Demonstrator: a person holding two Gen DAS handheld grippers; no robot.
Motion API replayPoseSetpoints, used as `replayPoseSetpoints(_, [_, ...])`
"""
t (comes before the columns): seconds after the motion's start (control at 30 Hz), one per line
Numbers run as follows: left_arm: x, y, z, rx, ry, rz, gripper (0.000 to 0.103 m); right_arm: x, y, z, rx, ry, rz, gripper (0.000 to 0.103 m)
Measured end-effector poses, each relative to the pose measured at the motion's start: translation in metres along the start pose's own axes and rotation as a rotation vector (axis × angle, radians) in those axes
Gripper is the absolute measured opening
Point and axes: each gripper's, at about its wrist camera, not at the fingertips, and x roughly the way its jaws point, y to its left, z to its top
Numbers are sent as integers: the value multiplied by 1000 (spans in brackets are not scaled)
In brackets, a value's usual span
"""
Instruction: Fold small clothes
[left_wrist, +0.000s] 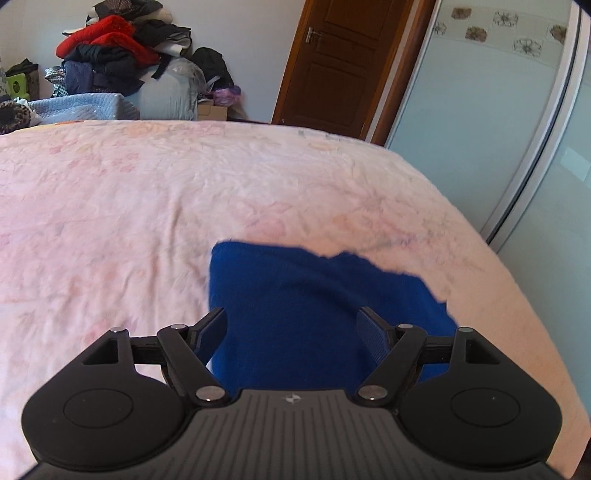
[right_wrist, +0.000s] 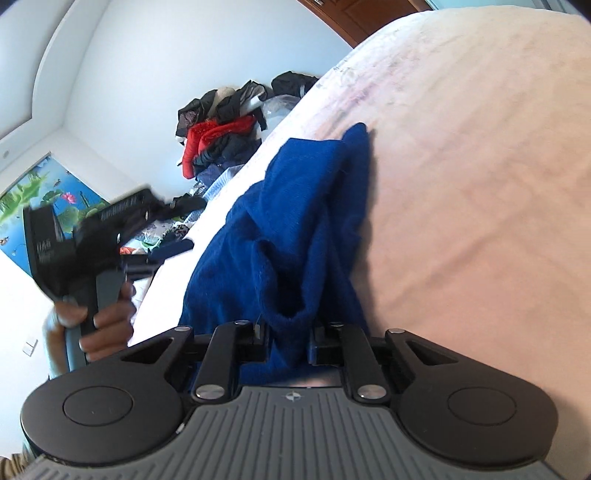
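A small dark blue knitted garment (left_wrist: 314, 295) lies on the pink bedspread (left_wrist: 147, 206). In the left wrist view my left gripper (left_wrist: 291, 326) is open, its fingers spread wide above the cloth and empty. In the right wrist view my right gripper (right_wrist: 288, 341) is shut on a bunched fold of the blue garment (right_wrist: 295, 221), which is lifted and crumpled, its far end resting on the bed. The left gripper (right_wrist: 92, 236) also shows there at the left, blurred, held in a hand.
A heap of dark and red clothes (left_wrist: 118, 55) sits beyond the bed's far edge. A brown door (left_wrist: 343, 62) and a pale sliding wardrobe door (left_wrist: 498, 122) stand at the right. The bed's right edge (left_wrist: 491, 258) drops off near the garment.
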Motion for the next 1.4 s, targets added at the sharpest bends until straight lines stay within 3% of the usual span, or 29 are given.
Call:
replayPoseSetpoints(0.07, [-5,-1,-10,28,5,11,77,-11,2,5,-24,-21,-34,29])
replayPoseSetpoints(0.1, [-8,-2,-15,40,-1,17,77,-19,3,11,-45,-65,-67,37])
replayPoseSetpoints(0.2, [-15,-11,-28,79,-14,29,77,-30,16,40,-137,-183,-148,41])
replayPoseSetpoints(0.27, [-19,-19,-36,108,-17,26,77,-19,27,63,-215,-193,-162,43])
replayPoseSetpoints(0.37, [-24,-32,-47,146,-27,7,78,17,44,92,-396,-158,-192,68])
replayPoseSetpoints(0.4, [-25,-35,-50,155,-27,4,79,32,49,101,-466,-140,-200,70])
replayPoseSetpoints(0.5, [-26,-43,-57,183,-39,16,84,73,58,124,-598,-87,-223,69])
replayPoseSetpoints(0.67, [-23,-53,-66,239,-67,74,85,120,55,145,-586,61,-165,67])
replayPoseSetpoints(0.73, [-20,-56,-70,266,-72,90,86,130,54,145,-564,101,-157,40])
replayPoseSetpoints(0.77, [-19,-59,-73,286,-79,99,87,131,52,144,-558,99,-164,13])
replayPoseSetpoints(0.8, [-18,-61,-76,307,-86,109,87,130,52,145,-563,87,-168,9])
replayPoseSetpoints(1.0, [-13,-70,-86,376,-96,134,88,137,50,158,-568,15,-182,8])
replayPoseSetpoints(1.1, [-13,-73,-89,394,-96,136,89,158,48,158,-617,56,-213,10])
replayPoseSetpoints(1.17, [-15,-73,-91,402,-95,131,89,166,47,152,-665,48,-284,28])
replayPoseSetpoints(1.2, [-16,-72,-92,402,-94,128,89,164,48,150,-680,29,-316,45])
replayPoseSetpoints(1.23, [-18,-71,-94,400,-95,123,89,158,49,149,-682,4,-341,50])
replayPoseSetpoints(1.3, [-20,-68,-93,391,-94,113,89,135,54,148,-670,-61,-348,52])
replayPoseSetpoints(1.4, [-24,-64,-94,385,-91,108,90,92,64,137,-652,-103,-290,52])
